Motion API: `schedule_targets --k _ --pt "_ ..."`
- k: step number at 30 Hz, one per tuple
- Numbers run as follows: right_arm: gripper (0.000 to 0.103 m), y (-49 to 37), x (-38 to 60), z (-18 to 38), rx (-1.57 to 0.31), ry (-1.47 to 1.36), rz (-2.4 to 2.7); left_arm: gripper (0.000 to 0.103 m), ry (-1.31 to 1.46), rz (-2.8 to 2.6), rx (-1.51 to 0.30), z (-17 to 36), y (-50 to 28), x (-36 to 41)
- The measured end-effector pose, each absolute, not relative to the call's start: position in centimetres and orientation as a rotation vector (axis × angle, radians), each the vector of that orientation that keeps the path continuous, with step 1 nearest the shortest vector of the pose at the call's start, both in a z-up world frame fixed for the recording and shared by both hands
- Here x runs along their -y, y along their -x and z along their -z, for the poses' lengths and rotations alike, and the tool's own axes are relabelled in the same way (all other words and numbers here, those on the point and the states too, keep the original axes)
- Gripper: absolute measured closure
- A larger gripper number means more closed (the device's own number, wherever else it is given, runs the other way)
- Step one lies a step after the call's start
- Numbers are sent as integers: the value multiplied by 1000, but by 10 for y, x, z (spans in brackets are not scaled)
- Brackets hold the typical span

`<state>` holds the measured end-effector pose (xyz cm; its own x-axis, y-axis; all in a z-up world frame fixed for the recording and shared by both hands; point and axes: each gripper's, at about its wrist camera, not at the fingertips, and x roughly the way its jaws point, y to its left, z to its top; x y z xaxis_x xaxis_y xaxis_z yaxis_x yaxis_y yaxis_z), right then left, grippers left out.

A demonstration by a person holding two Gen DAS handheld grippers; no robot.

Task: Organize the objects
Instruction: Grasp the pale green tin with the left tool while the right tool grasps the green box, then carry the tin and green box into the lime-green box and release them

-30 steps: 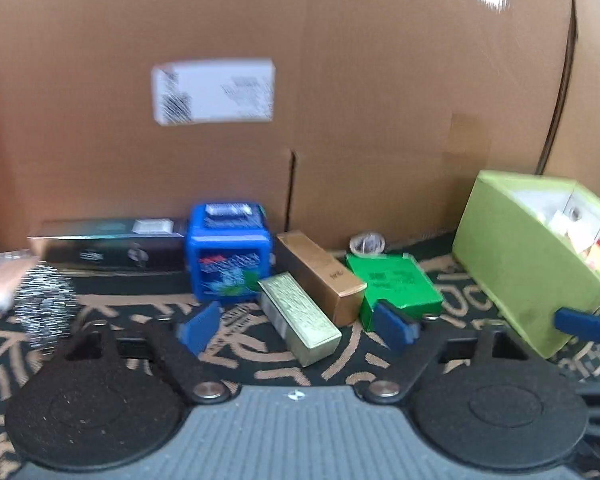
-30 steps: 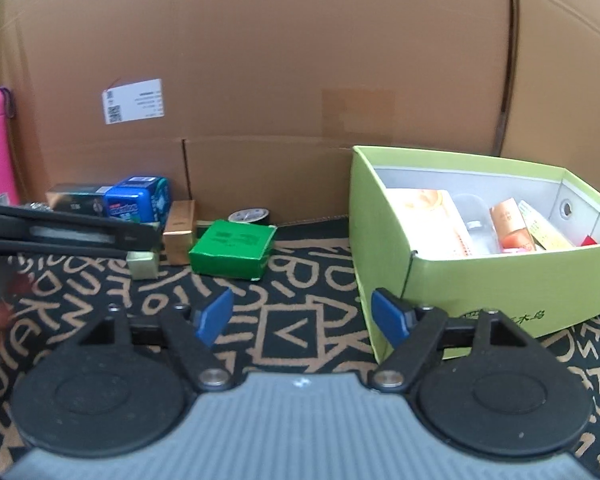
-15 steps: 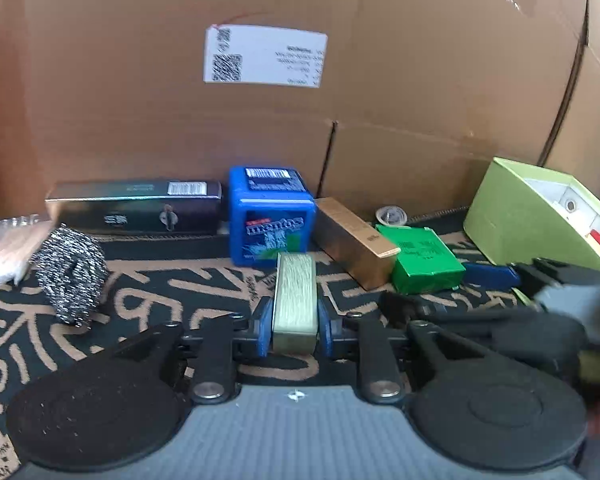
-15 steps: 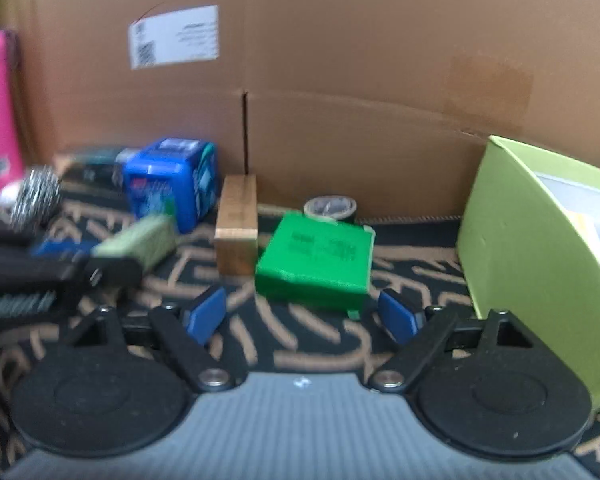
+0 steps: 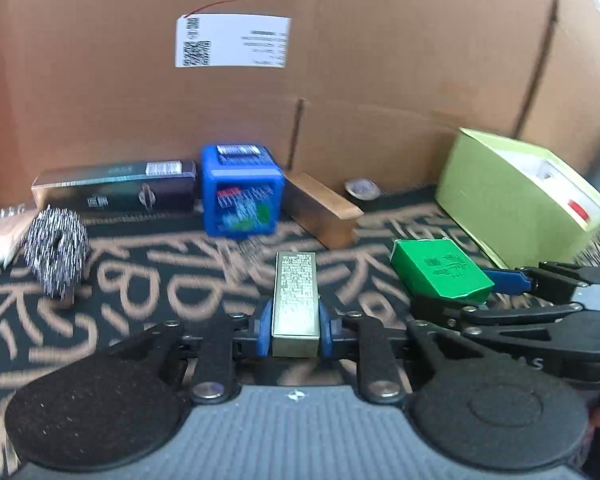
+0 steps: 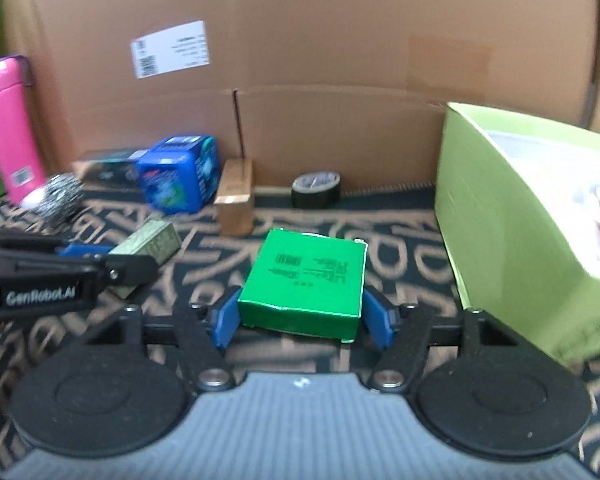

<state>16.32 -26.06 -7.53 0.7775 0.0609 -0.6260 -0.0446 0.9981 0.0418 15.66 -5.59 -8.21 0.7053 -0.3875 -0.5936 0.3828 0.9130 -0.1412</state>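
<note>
My left gripper (image 5: 295, 332) is shut on a small gold box (image 5: 296, 300), held lengthwise between the blue pads above the patterned mat; the box also shows in the right wrist view (image 6: 148, 242). My right gripper (image 6: 302, 316) is shut on a flat green box (image 6: 306, 282), which also shows in the left wrist view (image 5: 440, 270). The lime green open bin (image 6: 520, 220) stands at the right and holds several small items; it also shows in the left wrist view (image 5: 516, 196).
On the mat by the cardboard wall lie a blue mints box (image 5: 240, 196), a brown box (image 5: 320, 210), a long dark box (image 5: 116, 192), a steel scourer (image 5: 54, 250) and a tape roll (image 6: 316, 188). A pink bottle (image 6: 10, 128) stands at far left.
My left gripper closed on the gold box and lifted it back from the row. My right gripper moved forward and closed on the green box.
</note>
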Motion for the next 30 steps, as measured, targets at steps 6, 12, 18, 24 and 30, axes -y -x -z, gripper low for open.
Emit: schedule_targets --k 6,12,18,24,30 --pt "38 -103 266 68 -674 -15 -94 79 -67 506 -651 83 -105 70" --pt "34 -100 260 65 -667 -9 -73 77 -117 454 -639 81 -99 84" --pt "33 -105 263 68 -667 -36 -58 74 -122 429 -649 81 -103 85" --pt "41 -91 269 65 -648 -70 -79 80 -112 437 -655 80 -102 88" --pt "41 -61 293 30 -527 -78 -55 80 -37 548 -596 45 -90 105"
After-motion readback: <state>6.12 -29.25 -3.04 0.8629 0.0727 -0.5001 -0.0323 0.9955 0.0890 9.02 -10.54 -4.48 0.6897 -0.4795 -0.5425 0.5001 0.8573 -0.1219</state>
